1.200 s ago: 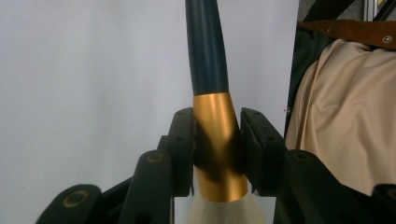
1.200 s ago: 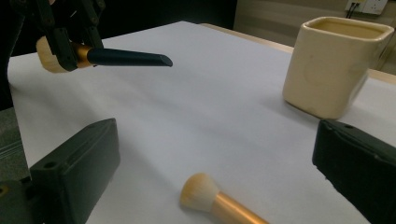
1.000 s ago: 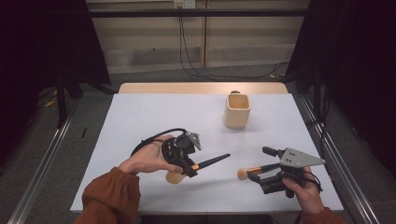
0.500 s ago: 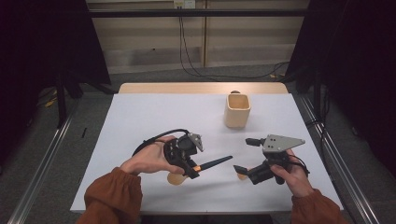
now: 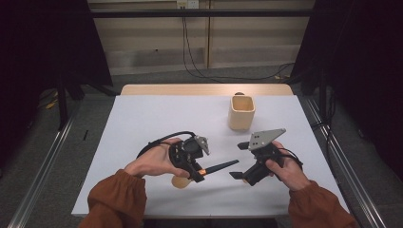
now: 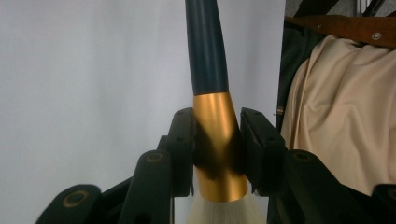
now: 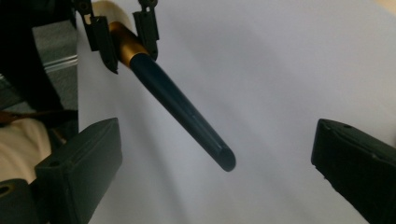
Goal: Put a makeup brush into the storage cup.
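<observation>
White tabletop, dark curtains at both sides, and a wooden cup (image 5: 242, 112) is seen standing toward the far right. A makeup brush (image 5: 209, 168) is gripped at its gold collar by the left gripper (image 5: 196, 172), near the front edge, with the dark handle aimed right. The right gripper (image 5: 241, 160) is held just off the handle's tip, jaws wide and empty. The pickup looks done; a handover and, probably, the drop into the cup are judged still to come.

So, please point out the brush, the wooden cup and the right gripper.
brush (image 6: 206, 51), left gripper view, on its dark handle.
wooden cup (image 5: 241, 118), high view, on its front wall.
right gripper (image 7: 217, 161), right gripper view, midway between its open fingers.
</observation>
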`<state>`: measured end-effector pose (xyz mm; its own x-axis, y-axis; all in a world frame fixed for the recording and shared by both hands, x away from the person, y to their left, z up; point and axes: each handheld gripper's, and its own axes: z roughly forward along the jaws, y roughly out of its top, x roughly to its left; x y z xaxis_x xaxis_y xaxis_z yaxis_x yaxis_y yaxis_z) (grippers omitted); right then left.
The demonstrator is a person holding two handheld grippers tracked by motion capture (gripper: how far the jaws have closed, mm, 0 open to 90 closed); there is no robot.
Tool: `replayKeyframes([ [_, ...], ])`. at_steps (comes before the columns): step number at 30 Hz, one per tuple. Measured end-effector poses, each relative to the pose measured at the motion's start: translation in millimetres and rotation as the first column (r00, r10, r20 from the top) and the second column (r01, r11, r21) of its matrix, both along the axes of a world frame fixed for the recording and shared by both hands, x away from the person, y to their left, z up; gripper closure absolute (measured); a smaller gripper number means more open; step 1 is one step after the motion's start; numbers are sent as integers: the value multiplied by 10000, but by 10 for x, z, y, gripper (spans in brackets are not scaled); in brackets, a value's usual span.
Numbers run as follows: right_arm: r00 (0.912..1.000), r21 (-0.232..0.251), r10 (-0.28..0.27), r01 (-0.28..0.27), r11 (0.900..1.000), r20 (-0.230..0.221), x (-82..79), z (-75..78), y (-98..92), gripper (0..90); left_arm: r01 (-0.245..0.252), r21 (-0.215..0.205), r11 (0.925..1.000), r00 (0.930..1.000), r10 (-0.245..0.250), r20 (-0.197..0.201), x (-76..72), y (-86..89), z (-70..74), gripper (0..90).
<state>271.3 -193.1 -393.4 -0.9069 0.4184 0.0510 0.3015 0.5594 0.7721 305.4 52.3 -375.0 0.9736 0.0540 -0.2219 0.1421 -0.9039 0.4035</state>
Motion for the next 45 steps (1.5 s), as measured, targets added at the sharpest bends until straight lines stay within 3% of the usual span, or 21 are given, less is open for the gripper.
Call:
replayKeyframes([
  [5,9953,-751,650,-704,9947,-721,77,24,89,18,90,5,10000,10000,-90,-21,-3,-24,42,666],
  [9,9851,-1369,1151,-1324,9817,-1279,119,4,174,19,242,193,9995,9997,-243,15,-8,-42,49,666],
  [14,9750,-2081,1431,-1775,9619,-1701,157,-28,270,30,304,256,9992,9995,-304,13,-16,-54,28,666],
  [22,9508,-3056,1950,-2649,9145,-2407,219,-28,394,33,384,312,9988,9993,-385,7,-32,-78,-5,666],
  [29,9456,-3534,1920,-2793,8928,-2625,270,-21,504,37,347,337,9988,9994,-347,-8,-29,-57,-15,666],
  [32,9474,-3564,2038,-2844,8900,-2469,308,-33,544,58,327,333,9989,9995,-328,4,-27,-52,-21,666],
  [36,9424,-3457,2268,-3039,8877,-2460,314,-24,584,143,257,291,9992,9997,-257,18,-18,-49,-28,666],
  [41,9283,-3253,2596,-3401,8824,-2662,318,-20,628,244,233,235,9995,9997,-234,31,-24,-48,-45,666],
  [42,9325,-3228,2568,-3320,8863,-2540,320,-19,629,238,227,184,9996,9997,-228,10,-24,-42,-47,666],
  [45,9291,-3079,2542,-3329,8913,-2686,315,-8,627,298,292,183,9994,9996,-293,57,-16,-32,-49,666],
])
